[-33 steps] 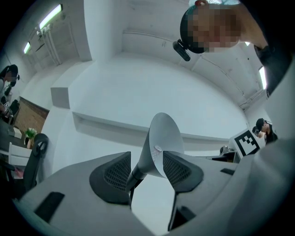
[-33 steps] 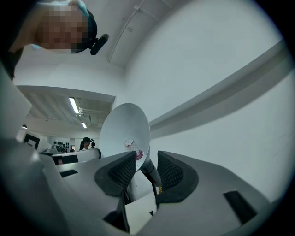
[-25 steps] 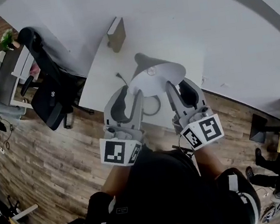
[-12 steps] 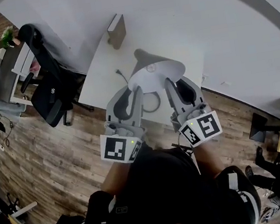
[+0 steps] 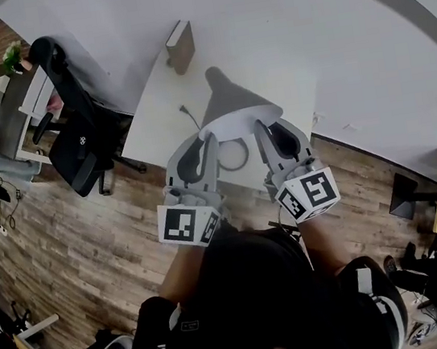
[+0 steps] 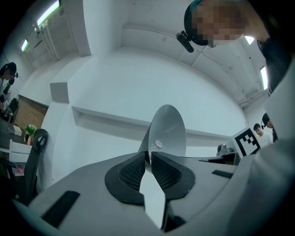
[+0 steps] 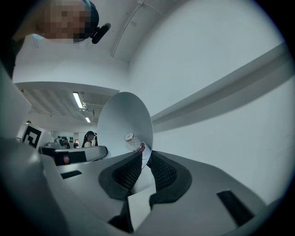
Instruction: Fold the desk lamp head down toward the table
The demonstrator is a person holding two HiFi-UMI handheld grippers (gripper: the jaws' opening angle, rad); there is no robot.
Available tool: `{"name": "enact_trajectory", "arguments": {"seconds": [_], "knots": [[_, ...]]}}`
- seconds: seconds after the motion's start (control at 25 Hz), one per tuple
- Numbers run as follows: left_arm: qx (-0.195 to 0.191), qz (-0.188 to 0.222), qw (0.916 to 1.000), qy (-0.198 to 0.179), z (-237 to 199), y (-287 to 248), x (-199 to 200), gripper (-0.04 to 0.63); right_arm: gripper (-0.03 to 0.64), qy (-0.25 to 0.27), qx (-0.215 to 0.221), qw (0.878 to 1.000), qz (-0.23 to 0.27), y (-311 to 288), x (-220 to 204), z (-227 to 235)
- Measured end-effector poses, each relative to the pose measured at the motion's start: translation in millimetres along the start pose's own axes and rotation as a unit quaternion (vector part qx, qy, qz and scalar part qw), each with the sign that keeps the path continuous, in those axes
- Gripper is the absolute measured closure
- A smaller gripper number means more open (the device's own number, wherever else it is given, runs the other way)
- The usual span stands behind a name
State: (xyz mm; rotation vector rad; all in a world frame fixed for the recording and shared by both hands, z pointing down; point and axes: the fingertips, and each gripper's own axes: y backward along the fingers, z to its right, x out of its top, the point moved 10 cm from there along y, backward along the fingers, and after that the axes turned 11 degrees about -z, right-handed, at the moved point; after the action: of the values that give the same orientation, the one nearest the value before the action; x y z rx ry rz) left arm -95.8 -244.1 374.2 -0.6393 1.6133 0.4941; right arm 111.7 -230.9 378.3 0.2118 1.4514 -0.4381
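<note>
The white desk lamp stands on the white table, its cone shade tipped with the rim toward me and its ring base below. My left gripper holds the rim's left side and my right gripper its right side. In the left gripper view the thin rim of the shade sits between the pads of the gripper, whose jaws are closing on it. In the right gripper view the shade and its bulb show, the rim pinched in the closing gripper.
A brown box stands at the table's far end and a cable lies left of the lamp. A black office chair is left of the table on the wood floor. A white wall runs behind.
Both grippers' jaws have narrowed onto the shade's rim. The shade has tipped: its open underside with the bulb faced the head camera before, and now the cone's outside shows.
</note>
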Motion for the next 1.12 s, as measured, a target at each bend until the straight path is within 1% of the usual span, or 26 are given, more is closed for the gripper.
{"name": "enact_trajectory", "arguments": {"seconds": [0.16,0.72,1.12], "knots": [[0.004,-0.001,1.0,0.006,1,1,-6,0.54,0.557,0.002,0.0,1.0,-0.004,1,-6,0],[0.018,-0.007,0.9998,0.007,6,7,-20,0.551,0.557,0.002,-0.001,1.0,-0.016,7,-20,1],[0.018,-0.013,0.9996,0.016,9,13,-33,0.557,0.561,-0.003,0.001,1.0,-0.018,12,-34,1]]}}
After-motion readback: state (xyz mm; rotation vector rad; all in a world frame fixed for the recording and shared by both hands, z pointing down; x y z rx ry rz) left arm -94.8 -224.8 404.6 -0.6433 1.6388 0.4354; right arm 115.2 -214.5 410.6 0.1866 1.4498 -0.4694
